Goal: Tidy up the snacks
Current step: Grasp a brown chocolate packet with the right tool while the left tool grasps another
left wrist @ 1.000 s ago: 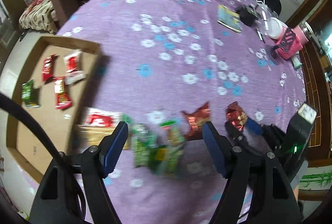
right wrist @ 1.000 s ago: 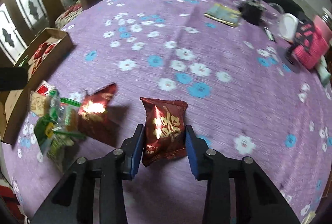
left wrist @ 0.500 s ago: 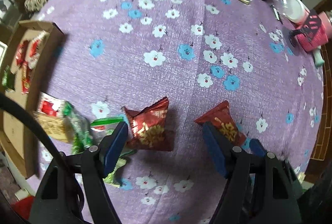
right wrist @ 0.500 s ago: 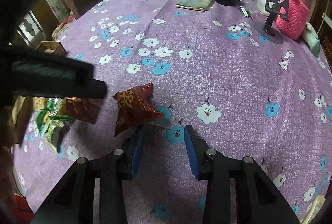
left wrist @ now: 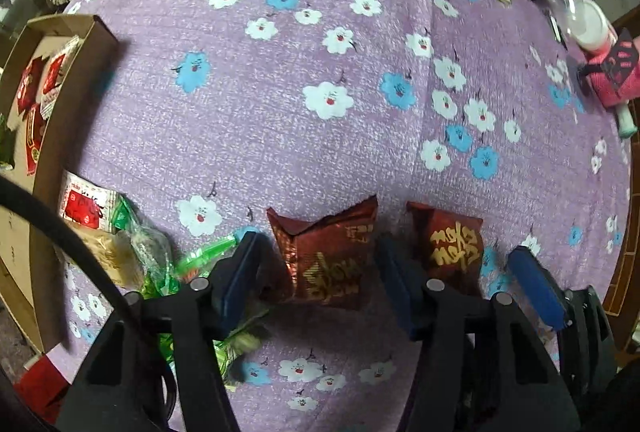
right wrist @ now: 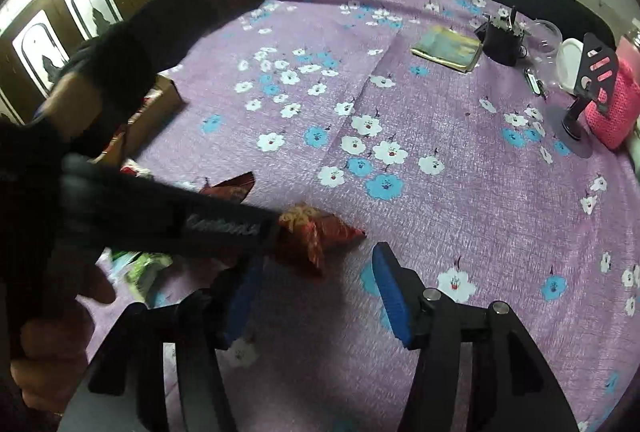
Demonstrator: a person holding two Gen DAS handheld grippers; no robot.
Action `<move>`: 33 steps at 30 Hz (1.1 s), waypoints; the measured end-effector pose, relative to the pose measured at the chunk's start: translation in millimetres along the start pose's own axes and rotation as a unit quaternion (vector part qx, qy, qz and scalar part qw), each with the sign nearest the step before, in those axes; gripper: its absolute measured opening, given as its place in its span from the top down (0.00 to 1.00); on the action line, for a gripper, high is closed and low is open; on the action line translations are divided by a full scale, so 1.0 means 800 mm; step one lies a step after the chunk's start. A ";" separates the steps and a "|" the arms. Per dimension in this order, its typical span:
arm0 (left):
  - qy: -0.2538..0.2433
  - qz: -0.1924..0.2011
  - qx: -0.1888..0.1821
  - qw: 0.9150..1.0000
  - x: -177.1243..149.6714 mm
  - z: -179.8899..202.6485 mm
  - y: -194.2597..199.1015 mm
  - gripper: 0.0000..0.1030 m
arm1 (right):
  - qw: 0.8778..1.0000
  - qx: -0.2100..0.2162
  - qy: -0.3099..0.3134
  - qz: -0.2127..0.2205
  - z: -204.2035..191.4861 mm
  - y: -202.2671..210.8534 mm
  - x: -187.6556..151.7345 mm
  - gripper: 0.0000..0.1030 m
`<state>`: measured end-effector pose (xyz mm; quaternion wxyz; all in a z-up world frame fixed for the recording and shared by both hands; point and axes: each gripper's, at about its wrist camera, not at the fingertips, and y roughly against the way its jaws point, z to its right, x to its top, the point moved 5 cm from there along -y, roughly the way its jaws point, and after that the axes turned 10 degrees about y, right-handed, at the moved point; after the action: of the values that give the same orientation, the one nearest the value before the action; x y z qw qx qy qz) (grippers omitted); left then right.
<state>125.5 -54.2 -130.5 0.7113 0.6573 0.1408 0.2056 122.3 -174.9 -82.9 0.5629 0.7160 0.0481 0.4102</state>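
While several red packets already lie in the cardboard box (left wrist: 38,188), most snacks are not yet sorted. The left gripper (left wrist: 316,264) points down over a dark red packet (left wrist: 328,256), well away from the box; its jaws have just been closing and now straddle that packet, though whether the pads press it yet I cannot tell. A second dark red packet (left wrist: 452,248) lies just beyond, farther from the box. The right gripper (right wrist: 316,288), farther still, has just been opening; its jaws stand apart and empty. A heap of green and red packets (left wrist: 120,244) sits right beside the box's wall.
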 end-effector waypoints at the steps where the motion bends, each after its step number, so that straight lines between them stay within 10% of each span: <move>1: 0.000 -0.002 -0.003 1.000 0.001 -0.002 -0.001 0.42 | 1.000 0.003 0.007 -0.010 -0.003 -0.004 0.002 0.45; 8: -0.004 0.000 0.004 1.000 0.002 -0.006 0.001 0.42 | 0.996 -0.069 0.043 -0.028 0.006 -0.014 0.006 0.47; 18: -0.035 0.029 0.024 0.999 -0.007 -0.004 0.005 0.42 | 1.000 -0.024 -0.016 0.012 0.045 0.014 0.022 0.47; 33: -0.069 0.043 0.020 0.996 -0.019 -0.026 0.011 0.40 | 0.997 0.055 0.010 -0.050 0.007 -0.067 0.053 0.52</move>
<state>101.1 -42.8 -124.7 0.6966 0.6893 0.0668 0.1875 175.4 -137.3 -105.9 0.5424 0.7381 0.1120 0.3853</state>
